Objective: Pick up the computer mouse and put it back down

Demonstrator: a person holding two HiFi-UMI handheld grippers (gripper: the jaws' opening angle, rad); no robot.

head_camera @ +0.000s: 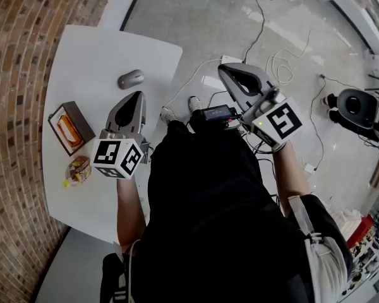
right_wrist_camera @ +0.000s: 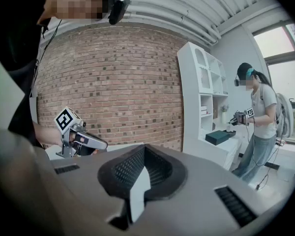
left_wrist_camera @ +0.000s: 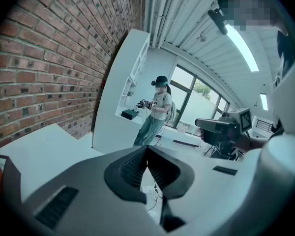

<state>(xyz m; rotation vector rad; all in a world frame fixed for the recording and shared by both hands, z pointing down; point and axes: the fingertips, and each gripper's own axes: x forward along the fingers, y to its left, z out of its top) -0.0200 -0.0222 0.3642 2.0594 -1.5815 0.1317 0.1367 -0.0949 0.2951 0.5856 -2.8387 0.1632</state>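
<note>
Grey computer mouse (head_camera: 131,79) is seen on the white table (head_camera: 82,55) in the head view, untouched, just ahead of the left gripper (head_camera: 136,96); the right gripper (head_camera: 225,69) is held beyond the table edge. Left gripper view: jaws pressed together, nothing gripped. Right gripper view: jaws seemingly met at the tips, nothing gripped.

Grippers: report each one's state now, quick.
Left gripper: closed, holding nothing.
Right gripper: closed, holding nothing.
</note>
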